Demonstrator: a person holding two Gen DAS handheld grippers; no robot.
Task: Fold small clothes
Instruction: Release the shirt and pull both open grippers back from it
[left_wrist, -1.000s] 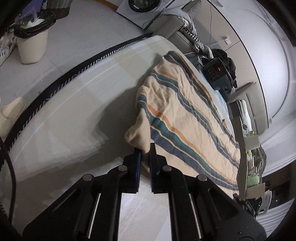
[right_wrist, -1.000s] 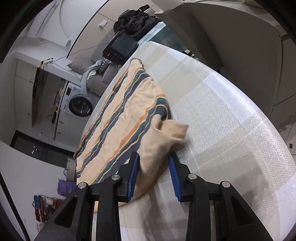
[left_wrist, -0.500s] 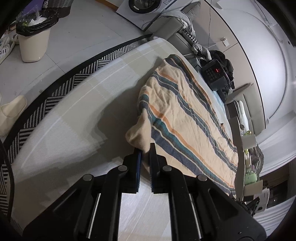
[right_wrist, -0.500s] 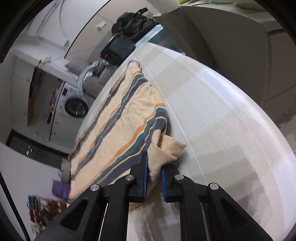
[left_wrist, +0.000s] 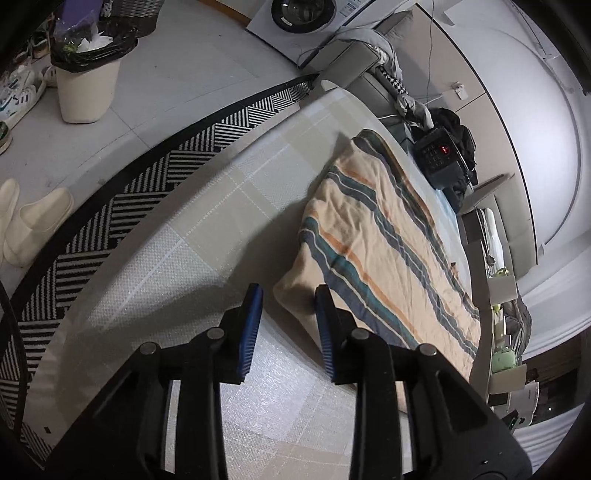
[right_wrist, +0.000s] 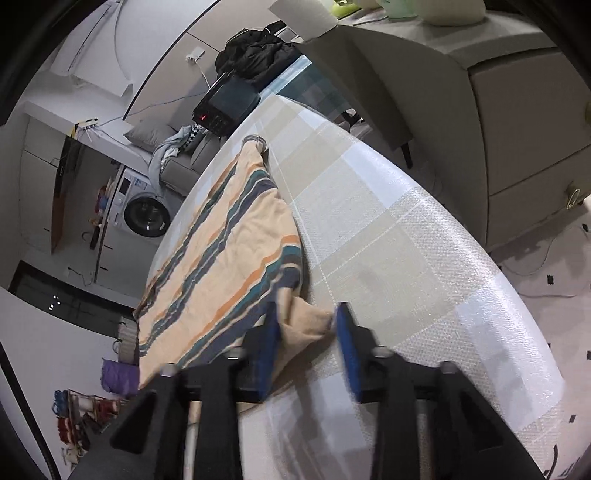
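At 6 o'clock in the left wrist view: left gripper (left_wrist: 288, 310), black with blue pads, jaws wide apart, holding nothing; the plain peach corner of the garment lies between the fingertips, the right pad just at its edge. At 6 o'clock in the right wrist view: right gripper (right_wrist: 304, 332), same make, jaws wide, a loose peach corner between the pads, ungripped.

Centre: peach knit garment with navy, teal and orange stripes (left_wrist: 384, 240), lying flat and rumpled on the pale checked tablecloth (left_wrist: 177, 266), running from the grippers toward 1 o'clock.

Beyond, 10 o'clock: black-and-white chevron rug (left_wrist: 122, 192) curving round the table; pair of cream slippers (left_wrist: 26, 221) at 9 o'clock.

Far, 11 o'clock: cream plastic waste bin (left_wrist: 86, 92), lined with a black bag, holding crumpled white paper and clear wrapping. Far, 12 o'clock: white front-loading washing machine (left_wrist: 306, 14). At 1 o'clock: black keypad device with red display (left_wrist: 439, 158).
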